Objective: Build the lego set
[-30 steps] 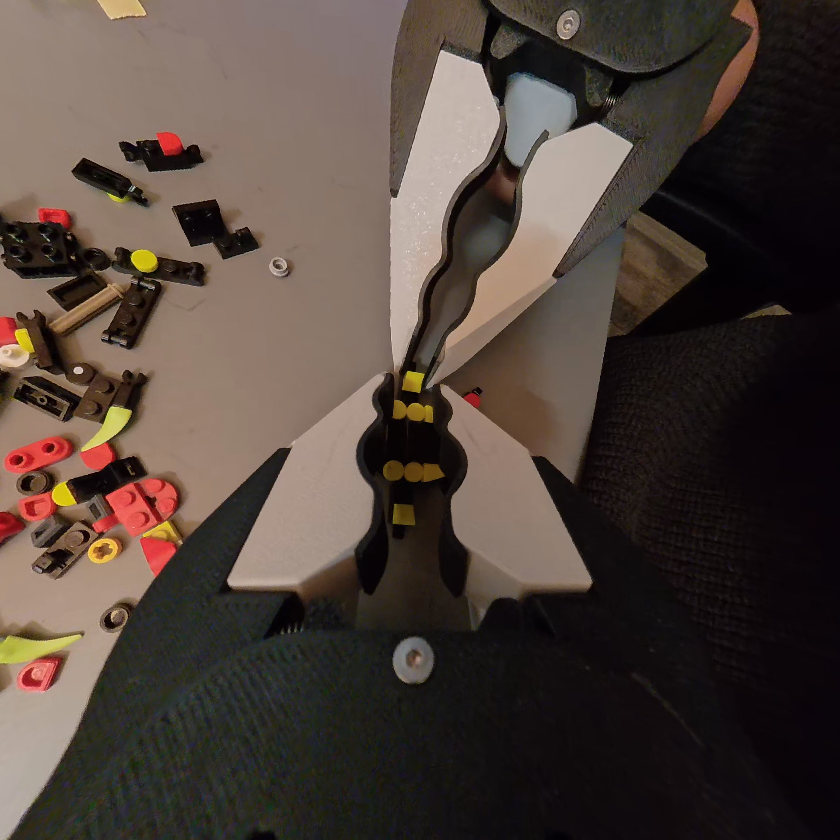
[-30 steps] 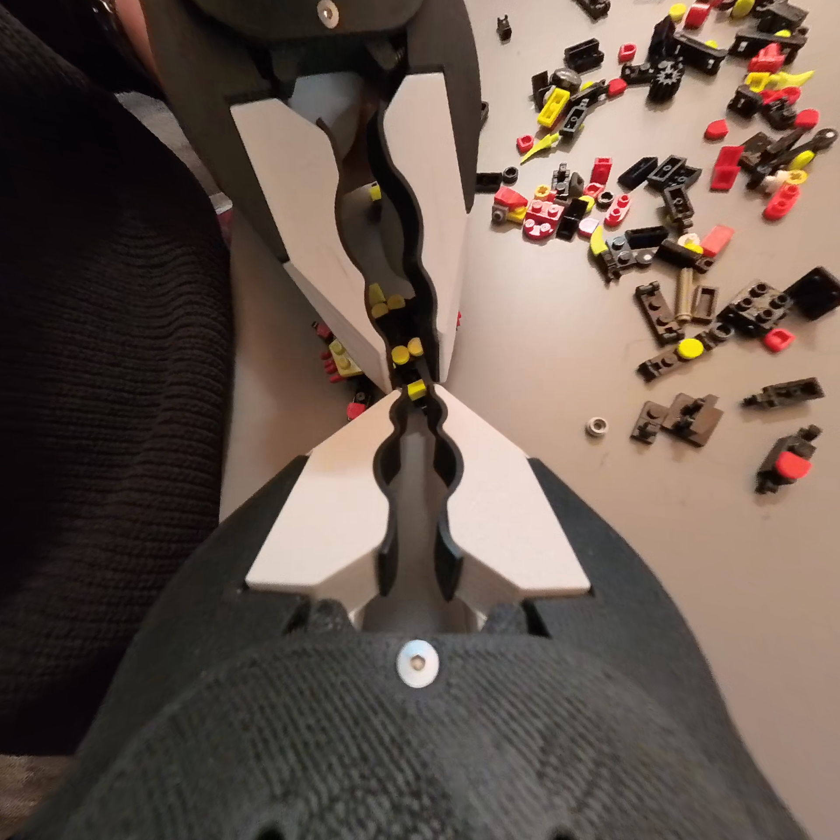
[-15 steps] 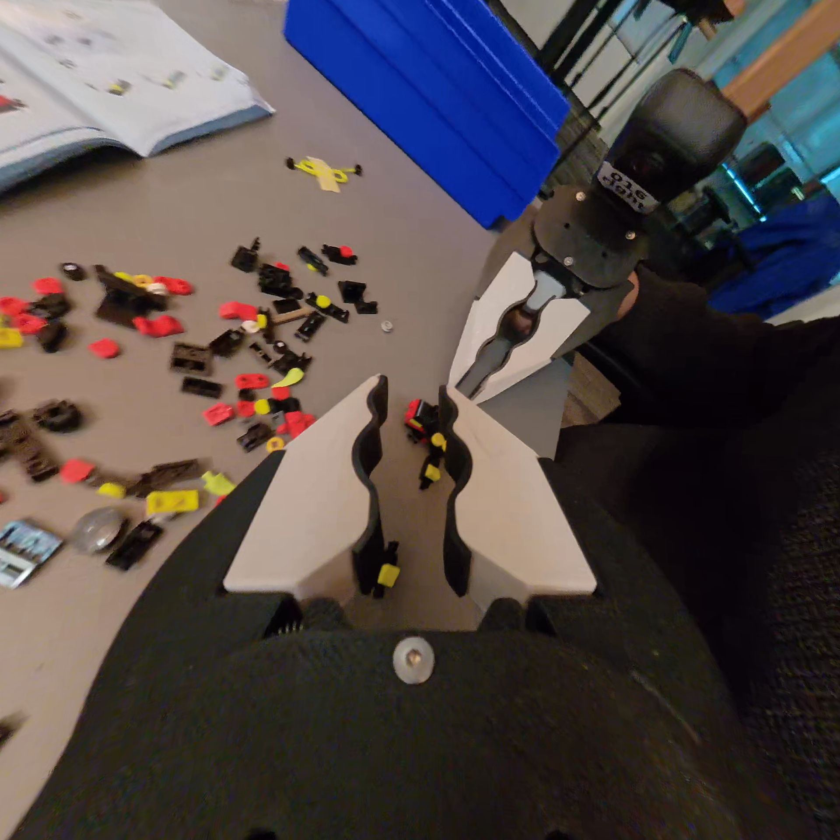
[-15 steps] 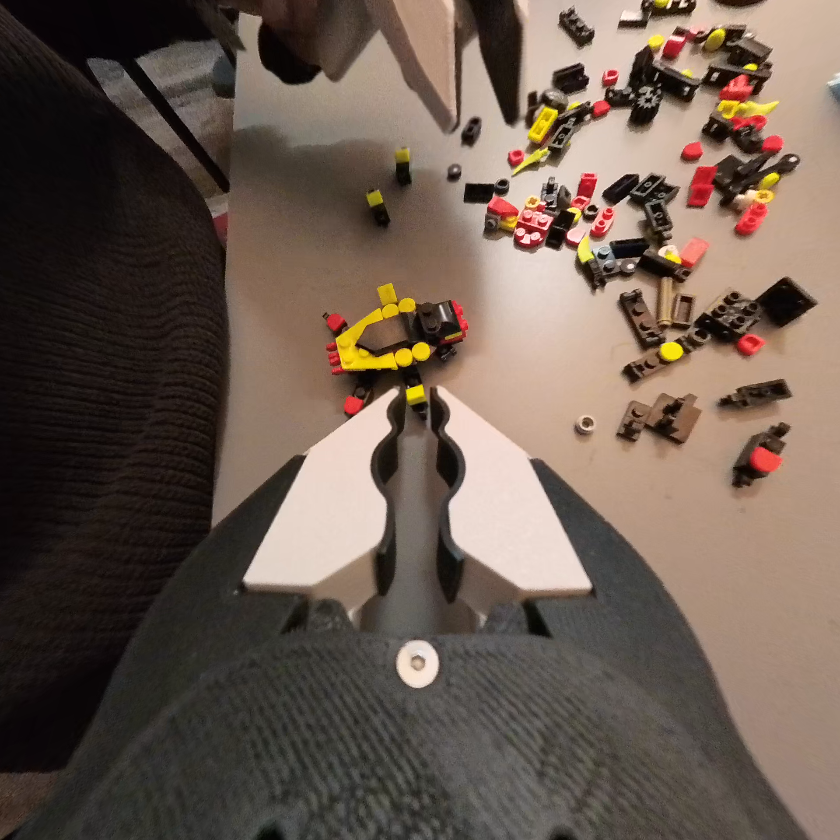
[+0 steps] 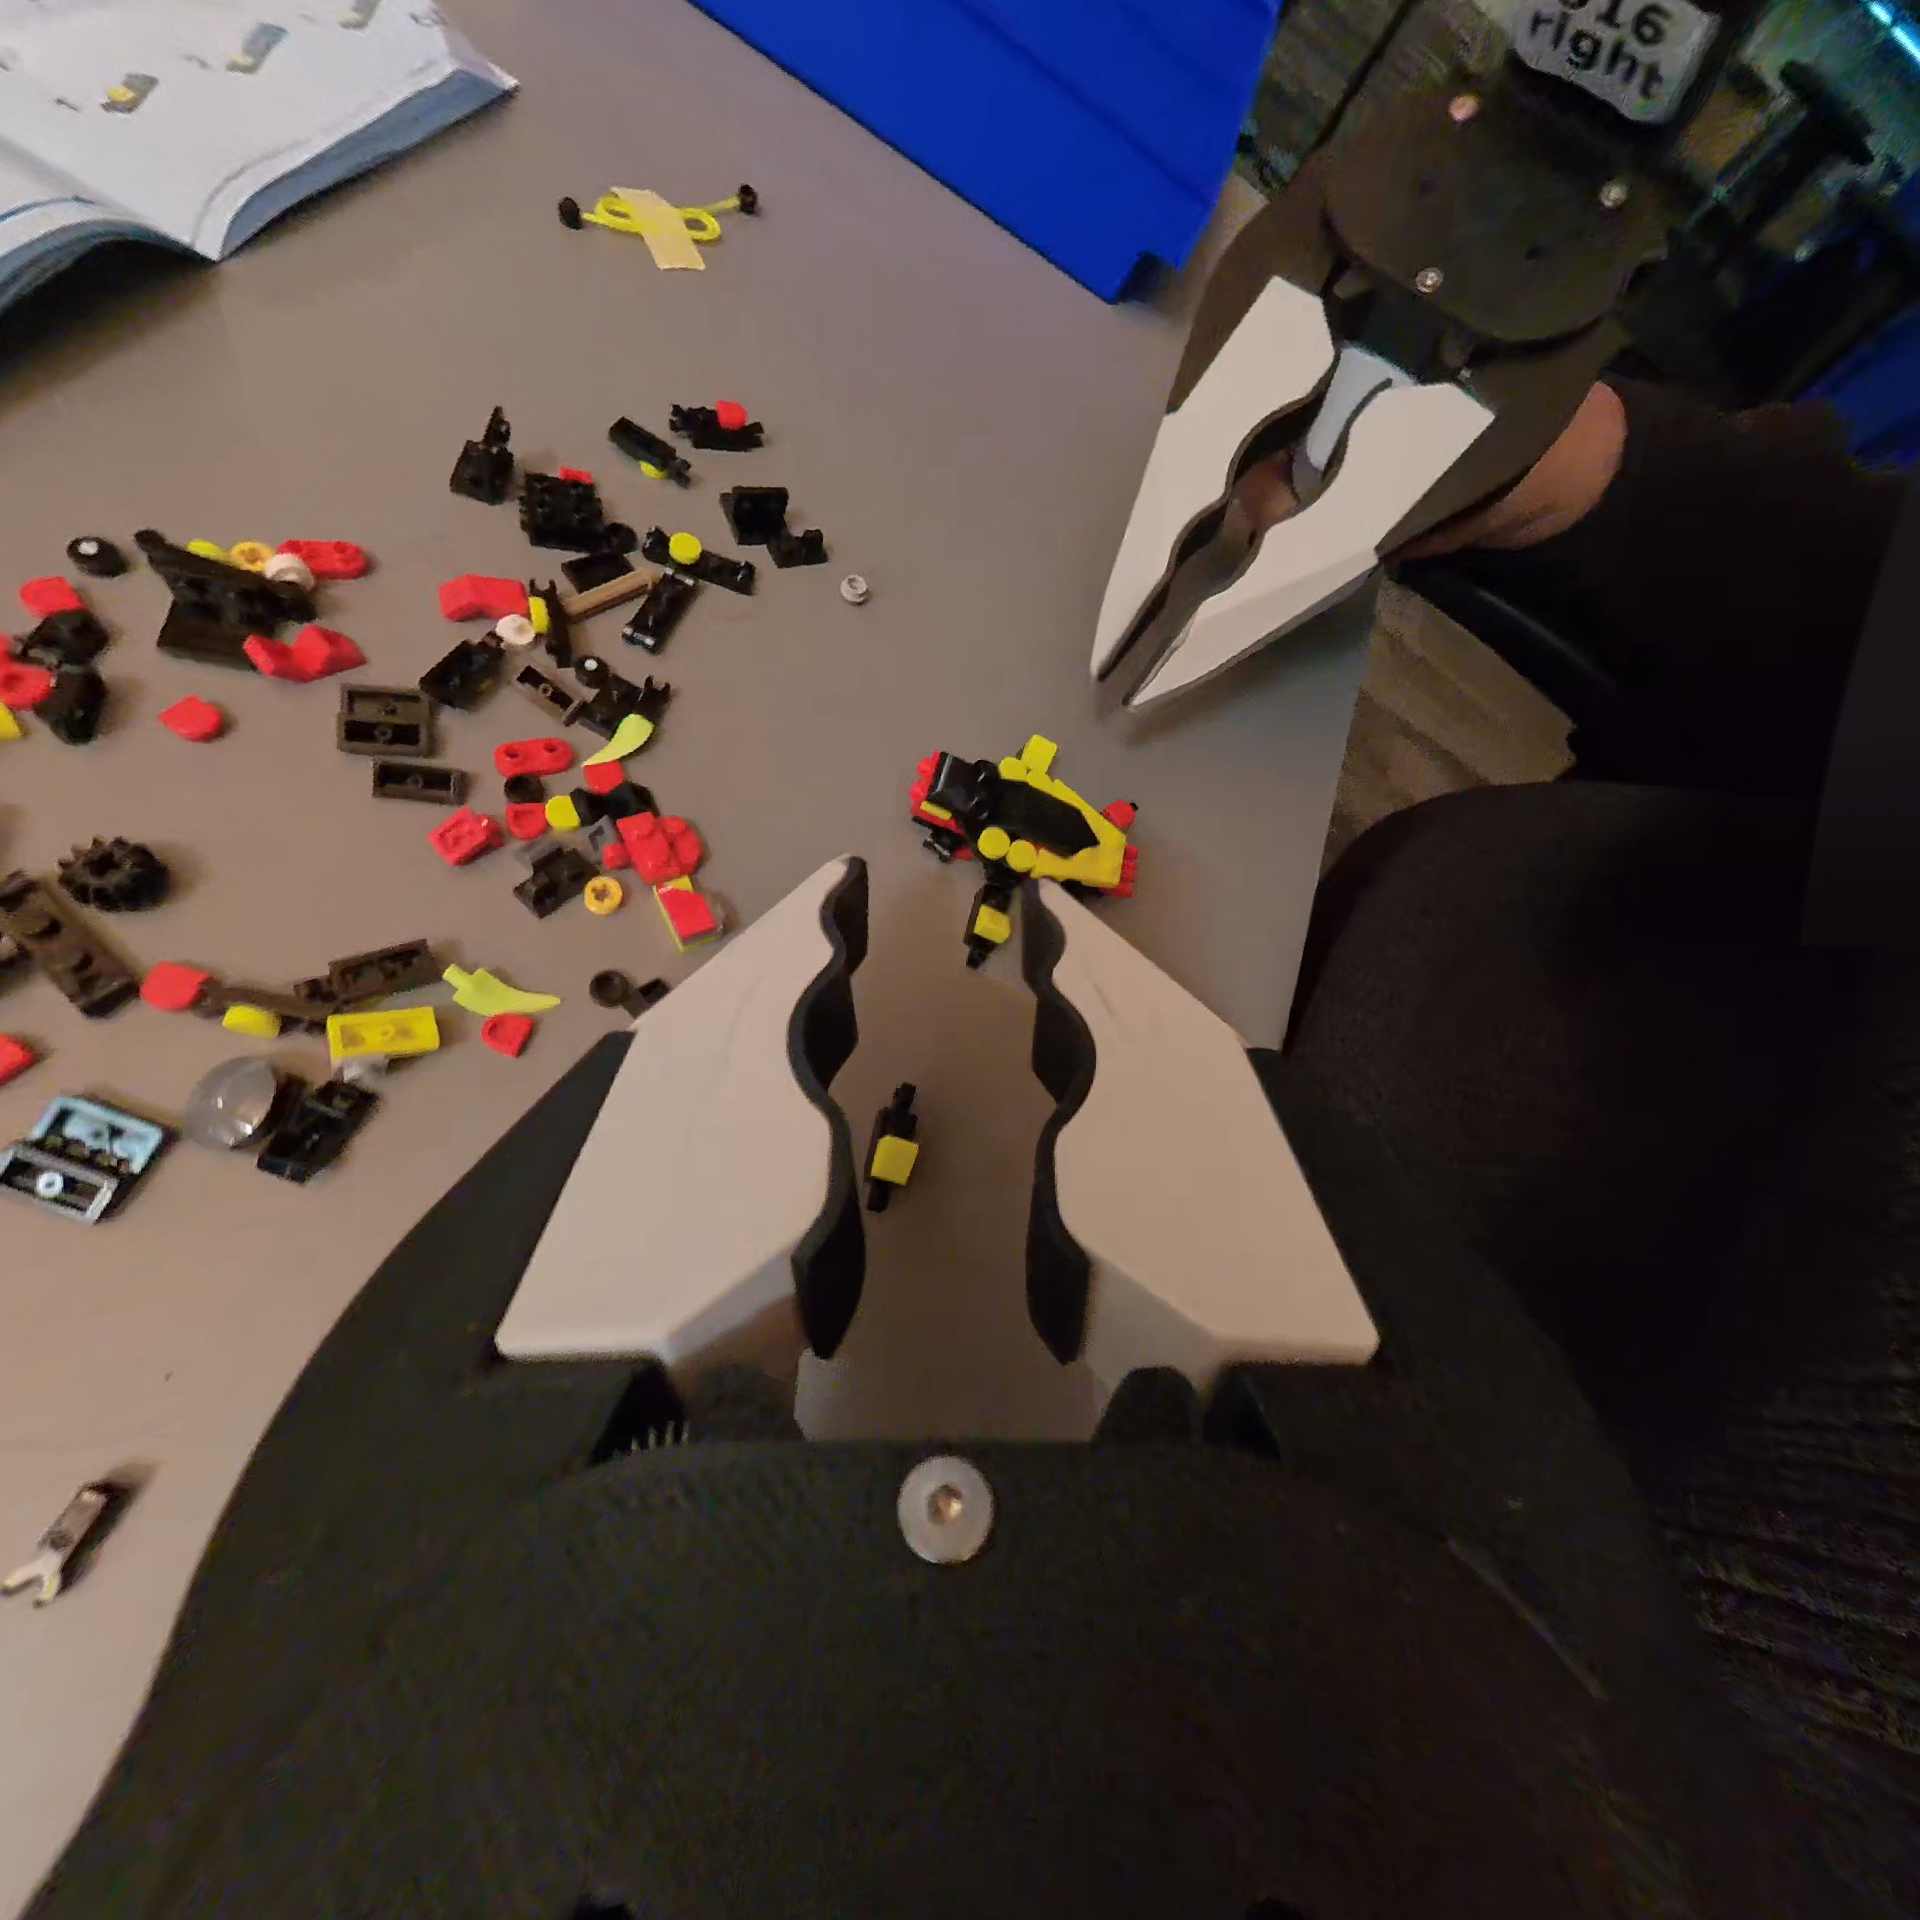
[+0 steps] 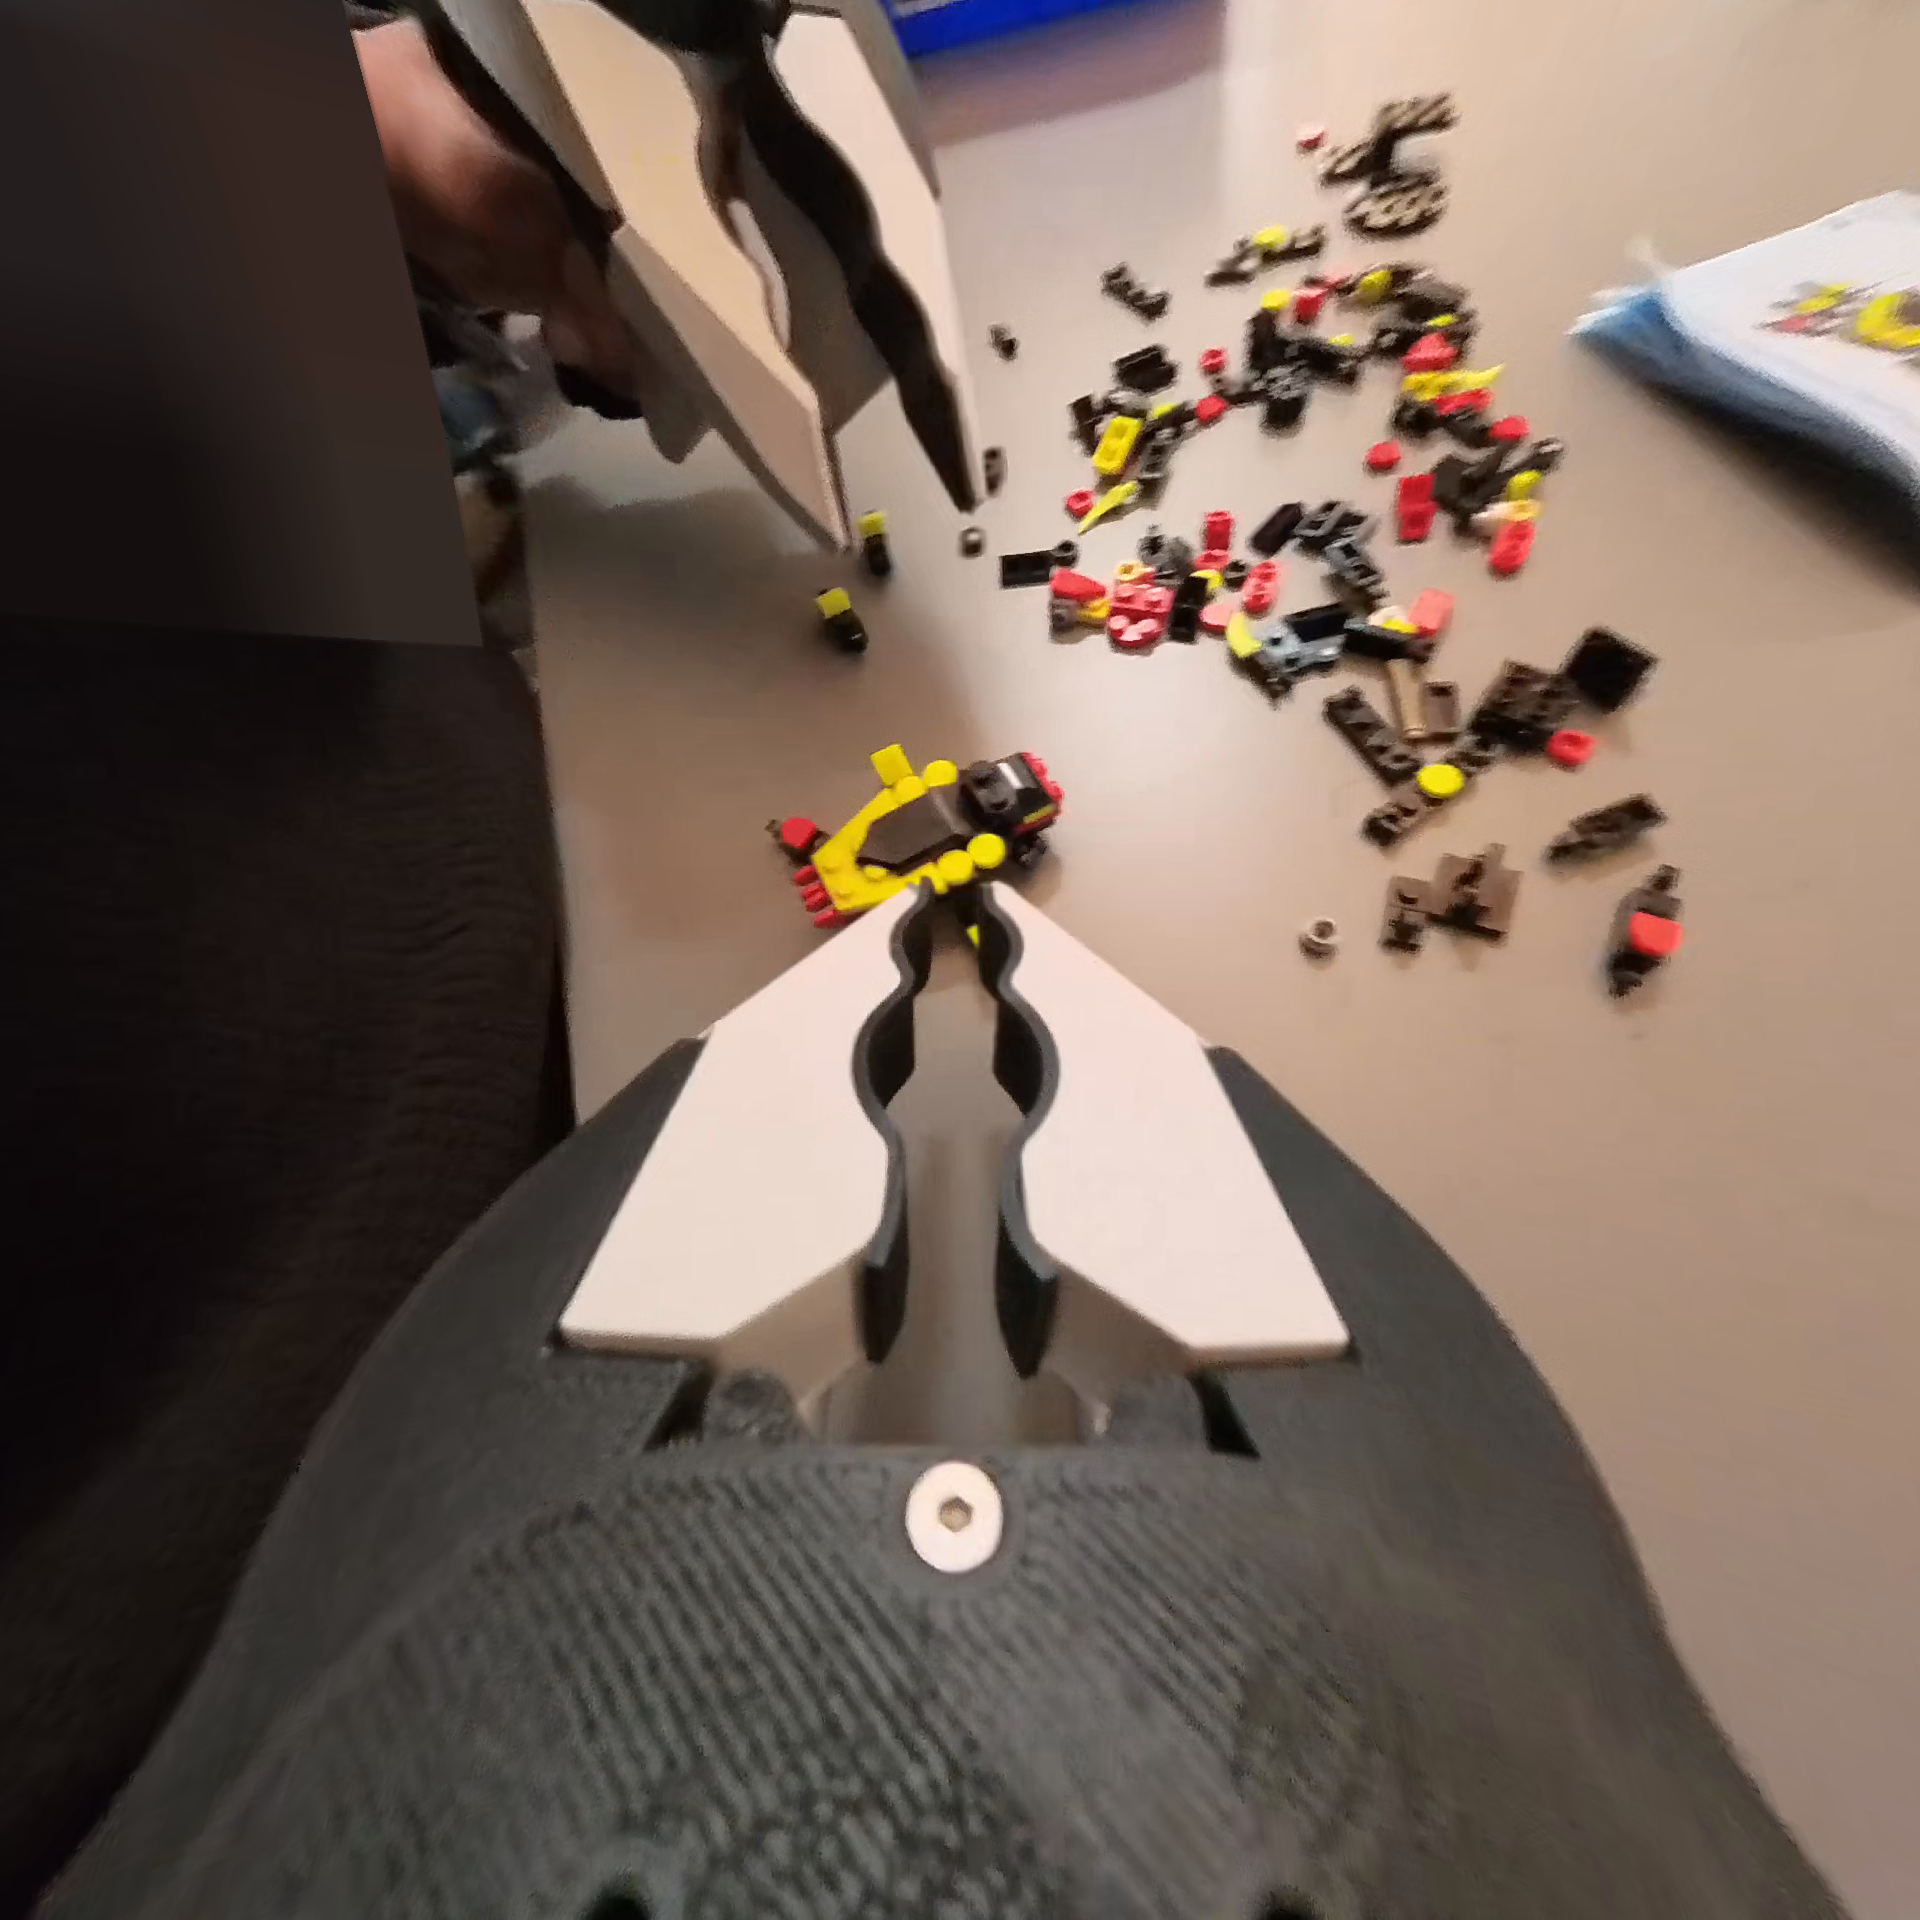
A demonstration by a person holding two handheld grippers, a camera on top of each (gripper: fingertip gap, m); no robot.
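The left gripper [image 5: 940,883] is hovering with jaws spread wide, gripping nothing; two small black-and-yellow pieces [image 5: 891,1148] are lying on the grey table [image 5: 935,436] beneath it. The right gripper [image 6: 954,906] is nearly closed, empty, its tips just beside the yellow-black-red lego model [image 6: 920,840]. Loose bricks [image 5: 540,748] are lying scattered nearby.

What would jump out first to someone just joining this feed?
The small yellow, black and red lego model lies alone near the grey table's edge, between both tools. Left of it sprawls a scatter of loose red, black and yellow bricks. The left tool hangs open above the table.
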